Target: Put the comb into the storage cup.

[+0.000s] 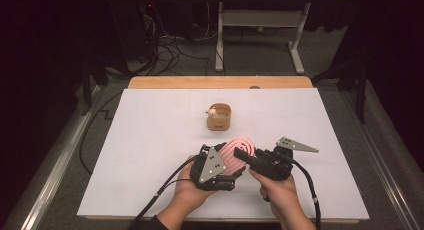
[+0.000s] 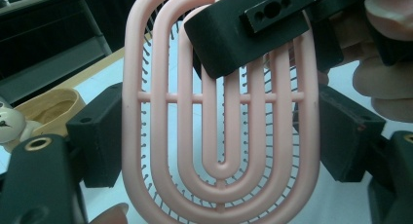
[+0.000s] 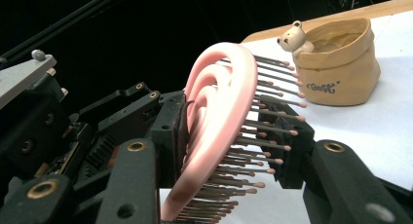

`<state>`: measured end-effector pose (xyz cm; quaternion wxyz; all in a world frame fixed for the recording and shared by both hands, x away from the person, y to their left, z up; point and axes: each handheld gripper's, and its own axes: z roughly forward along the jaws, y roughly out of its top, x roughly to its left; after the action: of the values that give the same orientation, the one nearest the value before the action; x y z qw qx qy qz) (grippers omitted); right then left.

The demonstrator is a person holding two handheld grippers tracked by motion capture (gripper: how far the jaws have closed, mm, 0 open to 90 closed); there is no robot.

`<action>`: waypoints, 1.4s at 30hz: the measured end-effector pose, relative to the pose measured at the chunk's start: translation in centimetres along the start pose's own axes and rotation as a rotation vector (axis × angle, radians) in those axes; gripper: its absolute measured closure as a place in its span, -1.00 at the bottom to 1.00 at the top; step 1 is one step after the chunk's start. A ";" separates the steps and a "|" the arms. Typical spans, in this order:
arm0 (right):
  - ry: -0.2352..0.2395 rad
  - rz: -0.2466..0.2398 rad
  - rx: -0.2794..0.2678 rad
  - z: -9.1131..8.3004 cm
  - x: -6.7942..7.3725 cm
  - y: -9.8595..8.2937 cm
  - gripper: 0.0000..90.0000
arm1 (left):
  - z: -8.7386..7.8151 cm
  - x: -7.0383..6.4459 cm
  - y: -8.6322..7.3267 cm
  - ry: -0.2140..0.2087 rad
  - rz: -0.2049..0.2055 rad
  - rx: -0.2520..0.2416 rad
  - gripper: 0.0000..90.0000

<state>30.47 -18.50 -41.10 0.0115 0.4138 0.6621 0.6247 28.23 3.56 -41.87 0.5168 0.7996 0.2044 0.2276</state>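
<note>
both grippers' fingers (image 3: 287, 151) close on the pink hairbrush (image 3: 219, 117).

In the high view the pink hairbrush (image 1: 239, 149) is mostly covered by the left gripper (image 1: 227, 162) and the right gripper (image 1: 245, 157), so its handle cannot be made out. The person's forearms run off the bottom edge. The small bear (image 1: 212, 111) on the tan pouch (image 1: 220, 117) is too small to read there.

In the left gripper view the brush (image 2: 221, 136) is cut off at the top and bottom, and the pouch (image 2: 51, 109) (with the bear at the left edge) is half hidden and blurred. In the right gripper view the brush's lower end leaves the picture.
</note>
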 end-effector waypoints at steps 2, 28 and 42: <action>0.015 0.009 0.001 0.0 -0.1 0.0 0.27 | 0.1 0.0 0.0 0.000 -0.005 0.001 -0.60; 0.057 0.061 0.006 -0.2 0.0 0.3 0.40 | -0.1 -0.2 0.5 0.026 0.026 0.003 -0.60; 0.073 0.038 -0.022 -0.5 0.7 0.5 0.45 | -0.4 -0.2 0.6 0.013 0.022 -0.018 -0.60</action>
<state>30.06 -18.55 -40.24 -0.0201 0.4030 0.6473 0.6466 27.92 3.52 -41.17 0.5203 0.7956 0.1967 0.2402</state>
